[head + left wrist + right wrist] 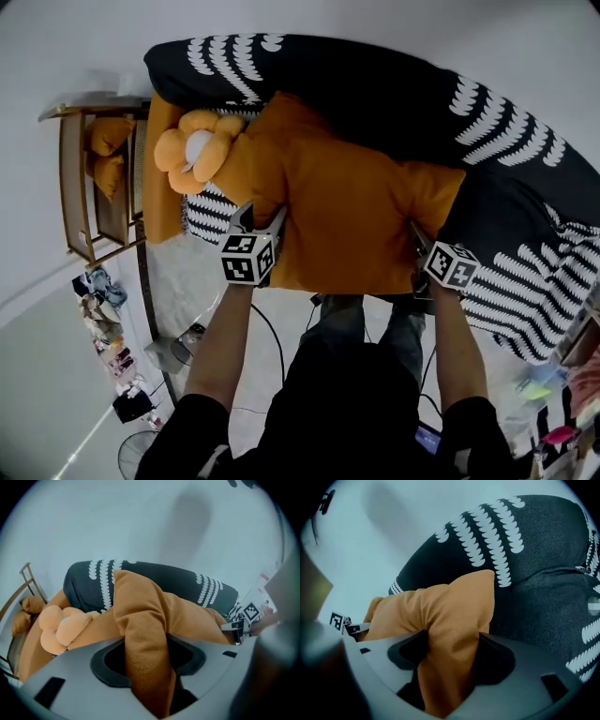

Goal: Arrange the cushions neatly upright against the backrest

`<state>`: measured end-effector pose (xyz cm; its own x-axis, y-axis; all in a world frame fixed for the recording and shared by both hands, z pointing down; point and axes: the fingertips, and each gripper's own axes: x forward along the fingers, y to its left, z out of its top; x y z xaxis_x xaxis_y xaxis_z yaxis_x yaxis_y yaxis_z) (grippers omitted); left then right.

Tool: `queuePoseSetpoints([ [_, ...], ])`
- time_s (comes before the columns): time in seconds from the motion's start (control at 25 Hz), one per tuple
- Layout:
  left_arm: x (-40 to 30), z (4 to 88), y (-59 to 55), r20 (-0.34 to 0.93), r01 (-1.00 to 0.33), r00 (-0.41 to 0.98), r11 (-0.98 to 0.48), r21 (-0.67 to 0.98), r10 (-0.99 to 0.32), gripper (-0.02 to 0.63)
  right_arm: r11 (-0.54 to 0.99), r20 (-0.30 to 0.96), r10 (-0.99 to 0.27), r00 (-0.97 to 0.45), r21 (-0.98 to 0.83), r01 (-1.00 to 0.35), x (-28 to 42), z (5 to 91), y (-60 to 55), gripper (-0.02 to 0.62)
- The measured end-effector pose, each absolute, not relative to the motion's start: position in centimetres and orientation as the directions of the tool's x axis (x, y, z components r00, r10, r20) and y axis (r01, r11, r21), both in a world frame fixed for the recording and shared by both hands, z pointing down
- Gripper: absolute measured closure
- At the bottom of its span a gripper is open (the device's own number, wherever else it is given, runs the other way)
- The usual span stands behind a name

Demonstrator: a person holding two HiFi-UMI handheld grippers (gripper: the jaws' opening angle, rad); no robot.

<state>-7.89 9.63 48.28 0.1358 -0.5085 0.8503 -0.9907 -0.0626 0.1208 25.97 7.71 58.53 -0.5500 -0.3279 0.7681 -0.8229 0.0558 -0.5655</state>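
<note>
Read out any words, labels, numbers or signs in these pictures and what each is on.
No readable text anywhere.
Left marker cube and right marker cube: black-and-white squares, no letters.
Sofa cover: white pattern only.
Orange cushion: plain.
Floor clutter: too small to read.

large orange square cloth cushion [356,216] looks matt, softly napped; black white-patterned cloth sofa [394,94] behind the cushion looks matt, finely woven
</note>
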Motion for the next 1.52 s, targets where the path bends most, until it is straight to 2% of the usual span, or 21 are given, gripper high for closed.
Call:
queuePoseSetpoints([
  [0.12,-6.6,44.9,9.8,0.820,-0.995,0.071,-0.094,0.022,-0.567,0.419,0.084,0.723,-0.365,-0.587,-0.602,-0.794,26.0,56.6,8.4,0.336],
  [0.2,-5.0,42.3,10.1,0.793,-0.995,0.063,-0.102,0.001,-0.606,0.431,0.091,0.701,-0.395,-0.594,-0.613,-0.785,27.0,55.2,9.1,0.365],
  [0.48,8.4,35.6,10.7,0.698,-0.982,0.160,-0.187,0.037,-0.698,0.433,0.068,0.678,-0.535,-0.504,-0.560,-0.826,40.2,49.0,10.7,0.370],
  [0.68,19.3,34.6,7.0,0.638,-0.949,0.300,-0.291,0.123,-0.709,0.428,0.019,0.677,-0.637,-0.370,-0.466,-0.885,52.3,44.5,9.7,0.367],
  [0.92,30.2,34.0,4.2,0.577,-0.913,0.396,-0.374,0.165,-0.714,0.423,-0.021,0.648,-0.715,-0.261,-0.394,-0.919,63.7,41.9,8.8,0.364],
  [1.16,36.5,34.3,2.1,0.553,-0.891,0.448,-0.405,0.207,-0.702,0.414,-0.036,0.629,-0.750,-0.203,-0.345,-0.938,70.4,40.9,7.6,0.353],
  [1.52,41.7,35.6,-1.2,0.507,-0.874,0.486,-0.388,0.292,-0.712,0.393,-0.004,0.580,-0.800,-0.153,-0.260,-0.966,76.5,39.5,2.7,0.344],
])
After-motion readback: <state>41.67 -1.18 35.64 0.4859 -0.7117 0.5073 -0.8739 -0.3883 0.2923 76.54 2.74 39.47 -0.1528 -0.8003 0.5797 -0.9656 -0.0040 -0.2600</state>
